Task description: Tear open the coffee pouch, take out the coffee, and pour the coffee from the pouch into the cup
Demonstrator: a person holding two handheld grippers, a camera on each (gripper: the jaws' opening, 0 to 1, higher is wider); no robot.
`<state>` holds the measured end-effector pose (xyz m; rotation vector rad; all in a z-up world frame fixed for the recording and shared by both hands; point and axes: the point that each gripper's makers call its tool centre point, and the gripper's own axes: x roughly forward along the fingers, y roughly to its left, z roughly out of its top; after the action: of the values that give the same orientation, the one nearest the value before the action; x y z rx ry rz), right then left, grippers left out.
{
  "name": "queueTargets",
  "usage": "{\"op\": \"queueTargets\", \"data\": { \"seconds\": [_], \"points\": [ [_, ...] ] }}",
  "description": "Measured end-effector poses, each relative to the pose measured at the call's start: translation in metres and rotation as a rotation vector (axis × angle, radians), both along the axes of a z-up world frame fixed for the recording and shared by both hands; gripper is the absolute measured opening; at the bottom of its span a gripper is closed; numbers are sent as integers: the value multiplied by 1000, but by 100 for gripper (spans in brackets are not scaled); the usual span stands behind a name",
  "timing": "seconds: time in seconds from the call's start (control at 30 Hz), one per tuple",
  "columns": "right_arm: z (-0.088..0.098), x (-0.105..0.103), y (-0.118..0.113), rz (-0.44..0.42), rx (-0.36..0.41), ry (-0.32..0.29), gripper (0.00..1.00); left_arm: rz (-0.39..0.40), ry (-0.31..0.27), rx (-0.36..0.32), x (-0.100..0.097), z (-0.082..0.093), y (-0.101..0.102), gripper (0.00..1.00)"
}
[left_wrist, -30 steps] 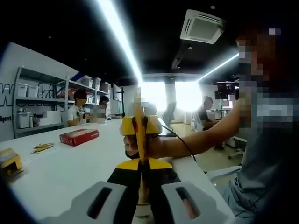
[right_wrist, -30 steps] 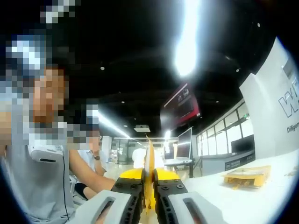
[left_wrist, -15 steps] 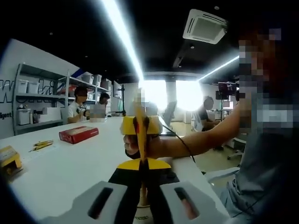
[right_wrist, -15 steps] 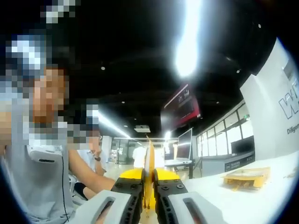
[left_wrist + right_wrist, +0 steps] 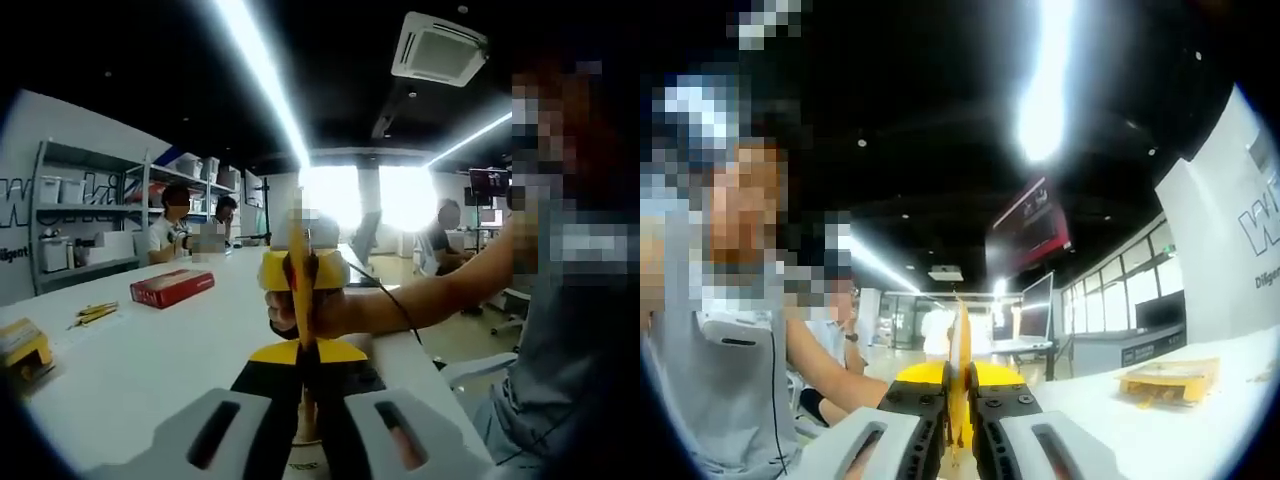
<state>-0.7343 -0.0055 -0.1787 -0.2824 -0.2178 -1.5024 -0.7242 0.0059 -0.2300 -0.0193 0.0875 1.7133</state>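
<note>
Open office, white table [image 5: 130,365], ceiling light strips. Left gripper [image 5: 302,395] jaws clamped on the lower edge of the yellow coffee pouch [image 5: 300,275], held edge-on above the table. Right gripper [image 5: 958,425] jaws pinch the same pouch from the opposite side. Red box [image 5: 171,287] well behind on the table; yellow packet [image 5: 1168,380] lies apart.

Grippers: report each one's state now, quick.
Left gripper: shut on the yellow coffee pouch, held edge-on.
Right gripper: shut on the same pouch, opposite the left.
</note>
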Motion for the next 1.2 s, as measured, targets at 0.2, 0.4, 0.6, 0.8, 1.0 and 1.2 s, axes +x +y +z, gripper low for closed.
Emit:
{"op": "queueTargets", "data": {
  "seconds": [0.2, 0.4, 0.6, 0.8, 1.0, 1.2],
  "points": [
    [-1, 1, -1, 5, 4, 0, 8, -3, -24, -10, 0, 0, 0, 5],
    [0, 0, -1, 5, -1, -2, 8, 0, -12, 1, -1, 3, 0, 5],
    [1, -1, 1, 4, -8, -1, 8, -5, 0, -4, -1, 5, 2, 7],
    [0, 1, -2, 4, 0, 0, 8, 2, -11, -20, -1, 5, 2, 4],
    [1, 0, 0, 4, -4, 0, 8, 6, -5, -21, -1, 8, 3, 5],
    [2, -2, 1, 4, -9, 1, 8, 4, 14, -27, 0, 9, 4, 7]
  ]
}}
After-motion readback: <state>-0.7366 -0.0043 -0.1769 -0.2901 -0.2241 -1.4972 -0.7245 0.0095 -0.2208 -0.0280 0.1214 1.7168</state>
